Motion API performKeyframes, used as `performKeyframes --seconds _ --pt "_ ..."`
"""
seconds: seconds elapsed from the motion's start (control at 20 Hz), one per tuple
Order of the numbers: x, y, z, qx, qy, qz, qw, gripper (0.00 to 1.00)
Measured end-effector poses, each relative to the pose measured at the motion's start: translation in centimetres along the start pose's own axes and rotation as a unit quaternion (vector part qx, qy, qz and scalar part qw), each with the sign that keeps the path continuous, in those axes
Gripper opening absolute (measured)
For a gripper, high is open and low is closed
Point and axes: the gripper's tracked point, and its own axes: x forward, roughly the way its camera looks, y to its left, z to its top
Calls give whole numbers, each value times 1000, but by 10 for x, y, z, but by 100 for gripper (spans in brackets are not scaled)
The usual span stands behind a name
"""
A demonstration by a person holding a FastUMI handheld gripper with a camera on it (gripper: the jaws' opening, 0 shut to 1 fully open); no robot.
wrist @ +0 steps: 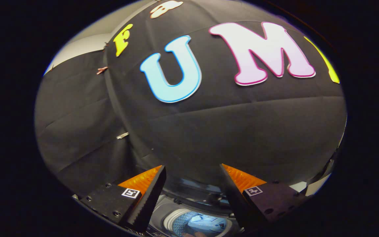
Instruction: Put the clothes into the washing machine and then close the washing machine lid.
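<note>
My gripper (192, 171) is open, its two fingers spread wide with nothing between them. It hangs above a top-loading washing machine (163, 215) and points at the black cloth wall. Below and between the fingers I look down into the round drum (176, 223), where a pale blue garment (206, 223) lies. The machine's raised lid (196, 191) shows as a dark glossy band behind the drum opening, just under the fingertips.
The black cloth wall (225, 131) stands close ahead, beyond the fingers. A second cloth panel (74, 115) meets it at a corner on the left, held with small clips. A pale surface (311, 187) shows past the right finger.
</note>
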Motion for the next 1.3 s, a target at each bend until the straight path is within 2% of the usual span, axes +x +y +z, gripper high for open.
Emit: performKeyframes --seconds 0.2,0.5,0.7,1.0,1.3 --pt "6 -22 0 16 6 -45 999 99" --pt "13 -30 -12 1 35 -78 996 99" --pt "16 -33 -18 -26 43 -82 995 99" --pt "14 -34 -19 -31 40 -95 994 100" --pt "-13 -21 -32 -46 36 -103 993 100"
